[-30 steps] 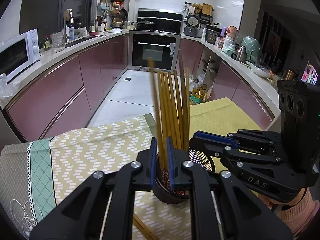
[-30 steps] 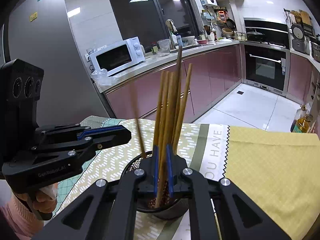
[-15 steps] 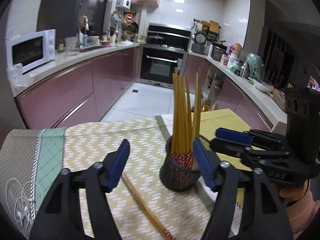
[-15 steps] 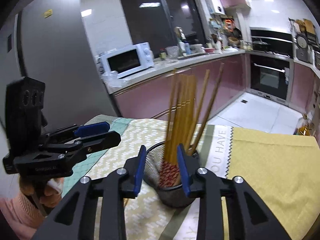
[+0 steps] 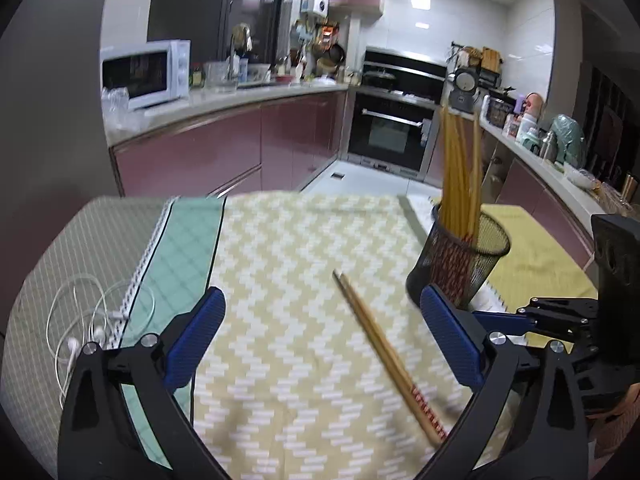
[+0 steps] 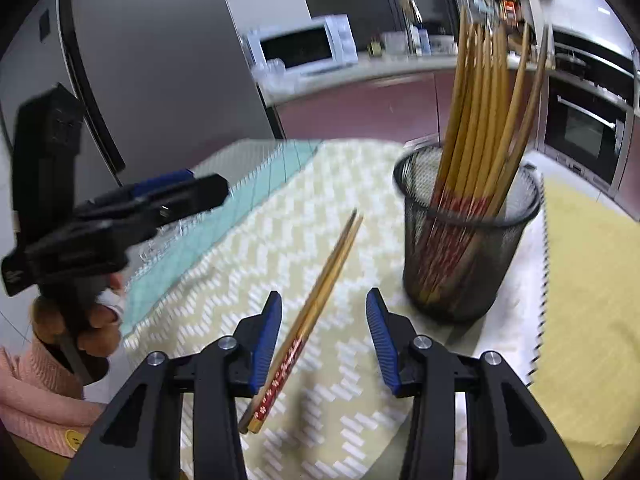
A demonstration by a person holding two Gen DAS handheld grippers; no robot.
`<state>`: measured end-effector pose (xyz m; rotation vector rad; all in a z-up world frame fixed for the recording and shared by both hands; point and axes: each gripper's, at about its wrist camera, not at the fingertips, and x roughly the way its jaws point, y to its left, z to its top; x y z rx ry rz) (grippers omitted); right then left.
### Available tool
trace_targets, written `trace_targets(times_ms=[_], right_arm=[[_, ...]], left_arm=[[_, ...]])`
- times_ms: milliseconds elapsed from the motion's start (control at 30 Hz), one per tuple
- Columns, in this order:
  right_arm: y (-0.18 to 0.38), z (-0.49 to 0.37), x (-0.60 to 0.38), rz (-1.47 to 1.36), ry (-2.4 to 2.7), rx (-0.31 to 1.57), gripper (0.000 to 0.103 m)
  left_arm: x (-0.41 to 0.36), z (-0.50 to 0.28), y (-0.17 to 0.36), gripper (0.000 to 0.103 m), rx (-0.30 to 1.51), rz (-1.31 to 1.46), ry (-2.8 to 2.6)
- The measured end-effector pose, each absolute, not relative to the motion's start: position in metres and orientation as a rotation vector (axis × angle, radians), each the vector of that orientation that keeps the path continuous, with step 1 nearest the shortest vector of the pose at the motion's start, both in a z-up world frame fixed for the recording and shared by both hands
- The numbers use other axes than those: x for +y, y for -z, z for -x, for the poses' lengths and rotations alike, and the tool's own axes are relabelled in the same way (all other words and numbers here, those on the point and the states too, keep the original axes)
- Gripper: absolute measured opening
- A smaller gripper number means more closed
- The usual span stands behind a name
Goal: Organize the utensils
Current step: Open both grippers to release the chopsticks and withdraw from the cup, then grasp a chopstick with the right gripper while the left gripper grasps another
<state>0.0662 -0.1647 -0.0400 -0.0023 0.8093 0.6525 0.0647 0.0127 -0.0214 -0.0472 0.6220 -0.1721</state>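
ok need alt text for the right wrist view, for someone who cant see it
A loose pair of chopsticks lies on a patterned tablecloth between the open right gripper fingers. A black mesh holder full of chopsticks stands to the right; the left gripper hovers at left.

Right claw, blue pads apart & just been opening, hovers over a loose pair of wooden chopsticks w/ red patterned ends lying on the yellow zigzag-patterned cloth, beside black mesh wire cup full of upright chopsticks; left claw off to left.
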Motion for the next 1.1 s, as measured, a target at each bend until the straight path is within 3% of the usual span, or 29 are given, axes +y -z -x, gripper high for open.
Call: trace_targets(times_ms=[1100], right_arm=[[0.068, -0.071, -0.135, 0.053, -0.603, 0.883, 0.041]], left_arm=[[0.011, -0.061, 0.060, 0.097, 0.722, 0.022, 0.112]])
